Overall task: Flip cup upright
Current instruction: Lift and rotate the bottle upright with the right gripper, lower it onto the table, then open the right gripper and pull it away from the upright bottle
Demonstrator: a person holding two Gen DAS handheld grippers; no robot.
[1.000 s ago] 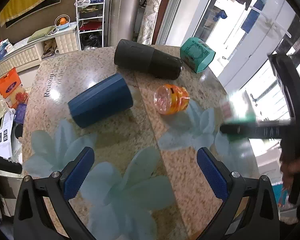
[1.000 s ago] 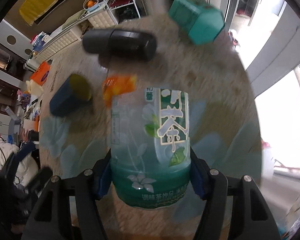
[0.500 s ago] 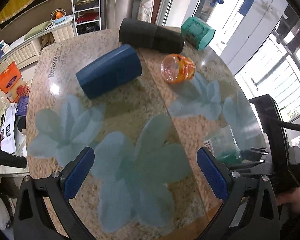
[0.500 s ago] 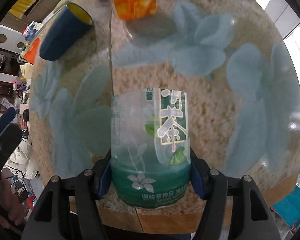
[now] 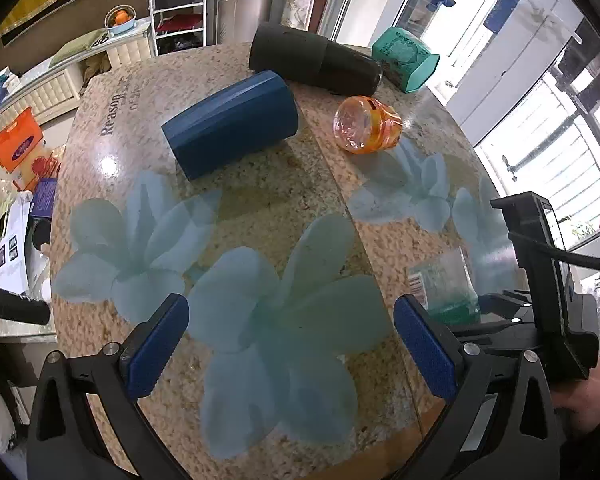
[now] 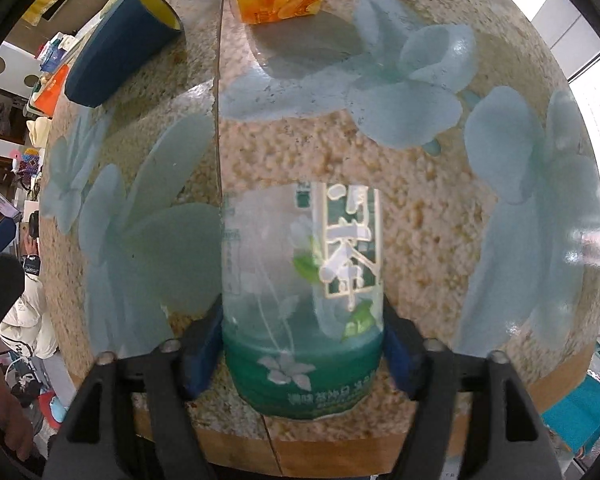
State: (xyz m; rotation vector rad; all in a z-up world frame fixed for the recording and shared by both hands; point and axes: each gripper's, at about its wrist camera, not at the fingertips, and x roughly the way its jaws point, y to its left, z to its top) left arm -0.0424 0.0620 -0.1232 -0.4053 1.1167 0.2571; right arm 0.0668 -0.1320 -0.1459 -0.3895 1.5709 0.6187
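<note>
right gripper (image 6: 302,354) hides clear cup (image 6: 300,280) base.

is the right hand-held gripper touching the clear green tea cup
Touching: right wrist view shows the right hand-held gripper with both blue pads pressed on the clear green-labelled cup.

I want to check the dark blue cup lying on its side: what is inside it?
The dark blue plastic cup shows only a yellow inner wall near its rim; nothing visible there. Its deeper interior is hidden.
</note>
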